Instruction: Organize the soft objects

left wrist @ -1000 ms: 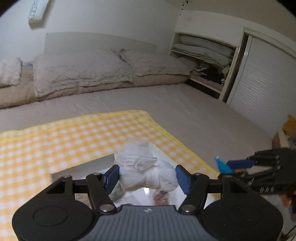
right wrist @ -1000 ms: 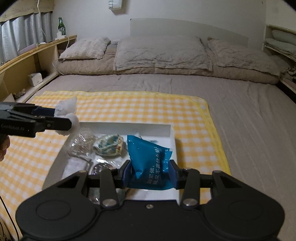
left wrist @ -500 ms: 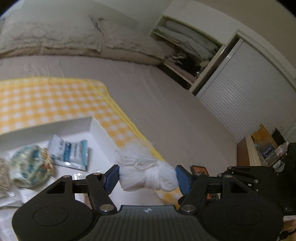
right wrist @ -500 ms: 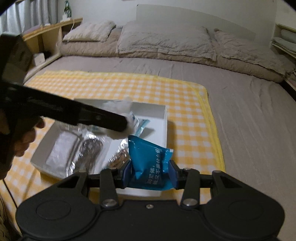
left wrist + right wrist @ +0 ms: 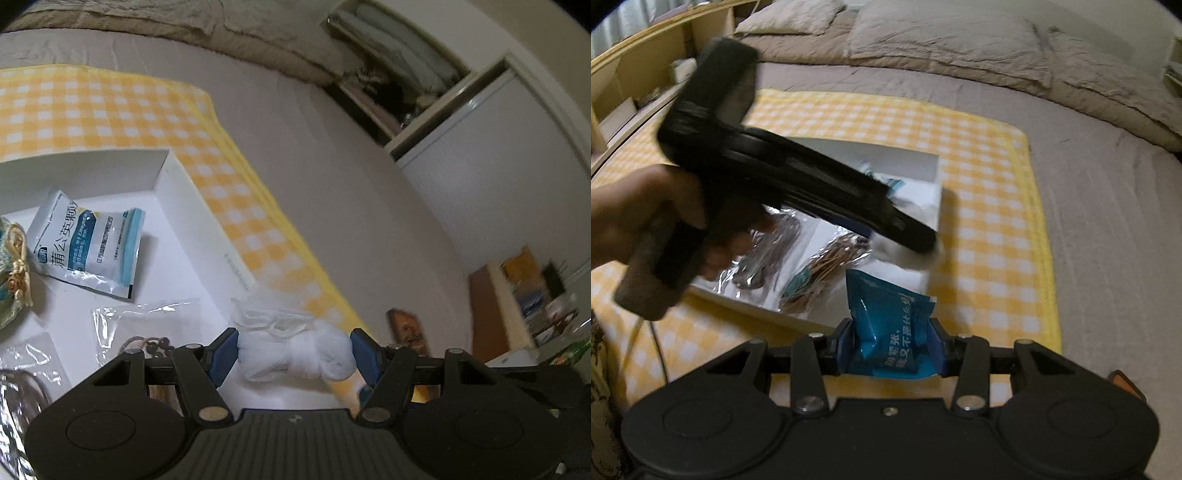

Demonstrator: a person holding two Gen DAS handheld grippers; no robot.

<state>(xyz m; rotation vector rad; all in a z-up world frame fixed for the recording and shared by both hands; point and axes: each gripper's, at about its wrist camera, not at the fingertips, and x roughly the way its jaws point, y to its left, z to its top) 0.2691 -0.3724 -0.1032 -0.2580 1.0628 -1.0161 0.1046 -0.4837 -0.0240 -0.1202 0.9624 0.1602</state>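
Observation:
My left gripper (image 5: pixel 293 349) is shut on a white cloth bundle (image 5: pixel 291 347) and holds it over the right rim of the white box (image 5: pixel 192 199). It also shows in the right wrist view (image 5: pixel 923 243), reaching across the box from the left. My right gripper (image 5: pixel 892 347) is shut on a blue packet (image 5: pixel 890 328) and holds it above the yellow checked blanket (image 5: pixel 990 229), just in front of the box's near right corner. A white and blue sachet (image 5: pixel 88 243) lies inside the box.
The box also holds clear bags with dark items (image 5: pixel 827 266) and a foil bag (image 5: pixel 14 391). The blanket lies on a grey bed (image 5: pixel 1108 229) with pillows (image 5: pixel 945 33) at the back. A shelf (image 5: pixel 635 85) runs along the left, a closet (image 5: pixel 491 147) on the right.
My left gripper has swung right and down with the white bundle, from the box's left side to its right rim. My right gripper has drawn back toward the blanket's near edge with the blue packet.

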